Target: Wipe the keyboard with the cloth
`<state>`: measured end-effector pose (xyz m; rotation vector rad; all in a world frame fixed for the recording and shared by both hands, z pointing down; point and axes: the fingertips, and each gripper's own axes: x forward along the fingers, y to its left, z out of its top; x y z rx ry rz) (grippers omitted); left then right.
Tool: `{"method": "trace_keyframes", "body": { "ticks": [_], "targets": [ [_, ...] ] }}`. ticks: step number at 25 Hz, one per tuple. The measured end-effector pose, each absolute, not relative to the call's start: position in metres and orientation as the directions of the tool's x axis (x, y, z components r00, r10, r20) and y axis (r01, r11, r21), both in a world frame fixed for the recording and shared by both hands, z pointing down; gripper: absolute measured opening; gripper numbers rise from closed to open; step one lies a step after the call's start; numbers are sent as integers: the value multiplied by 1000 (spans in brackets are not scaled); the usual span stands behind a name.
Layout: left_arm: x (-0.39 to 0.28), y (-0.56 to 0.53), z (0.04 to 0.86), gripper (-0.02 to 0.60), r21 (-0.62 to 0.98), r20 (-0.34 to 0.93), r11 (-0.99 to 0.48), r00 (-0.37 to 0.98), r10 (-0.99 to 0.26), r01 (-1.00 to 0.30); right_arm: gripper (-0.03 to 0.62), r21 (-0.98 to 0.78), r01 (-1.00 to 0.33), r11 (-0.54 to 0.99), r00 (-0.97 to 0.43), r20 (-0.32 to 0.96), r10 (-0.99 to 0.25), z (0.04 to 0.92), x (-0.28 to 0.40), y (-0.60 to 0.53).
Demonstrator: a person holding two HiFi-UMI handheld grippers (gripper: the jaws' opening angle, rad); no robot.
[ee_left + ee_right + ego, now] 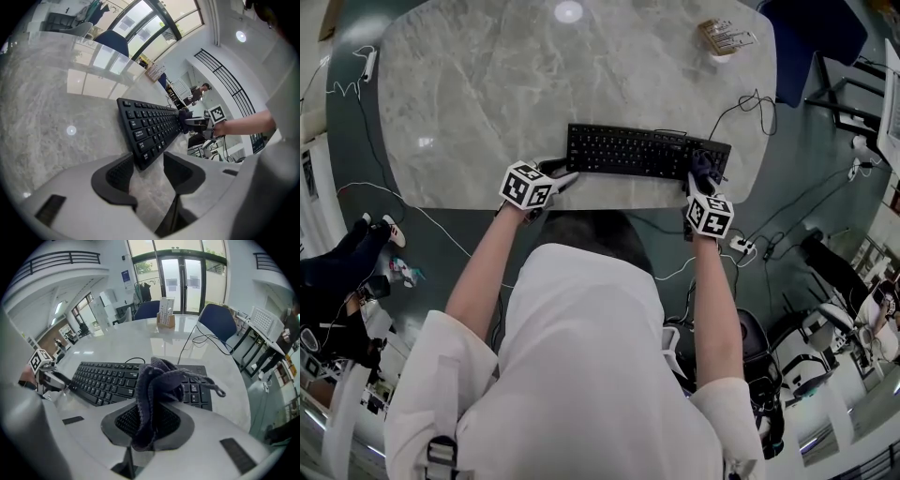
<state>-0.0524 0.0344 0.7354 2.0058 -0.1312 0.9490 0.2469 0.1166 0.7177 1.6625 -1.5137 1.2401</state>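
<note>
The black keyboard (pixel 628 150) lies along the near edge of the grey marble table (pixel 487 84), just in front of the person in the white shirt, with one gripper at each of its ends. The right gripper (pixel 150 423) has its two jaws pressed together on a dark blue knitted cloth (pixel 157 385). The cloth stands up from between the pads as a crumpled bunch, and one loose strand of it points to the right. From the head view, the cloth (pixel 705 165) is over the right end of the keyboard, where the number keys are, and the right gripper (pixel 703 186) is directly behind it at the table edge. Whether the cloth really presses on the keys I cannot tell. The left gripper (pixel 147 169) has its jaws apart and holds nothing. The near left corner of the keyboard (pixel 150 126) reaches in between the jaw tips (it is closer to the left pad, while bare table shows between it and the right pad). In the head view this left gripper (pixel 561 176) is at the left end of the keyboard. A thin black cable (pixel 197 341) runs over the table behind the keyboard. At the far side of the table stands a small box with printed labels (pixel 724 37), and a blue chair (pixel 811 37) is near it.
</note>
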Motion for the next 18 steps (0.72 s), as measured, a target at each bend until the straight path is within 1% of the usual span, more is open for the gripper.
{"method": "trace_keyframes", "body": {
  "ticks": [6,11,18],
  "targets": [
    [-52,36,734,193,686,655,-600,708,263,-412,66,-208,-954,-216,-90,885,-456,716,233,107],
    [-54,39,734,193,693,647,-593,717,261,-410,66,-247,-962,-114,-171,875,-453,713,195,95],
    [-51,39,734,195,697,640,-592,722,261,-404,66,-290,-954,-81,-222,858,-464,714,158,79]
  ]
}}
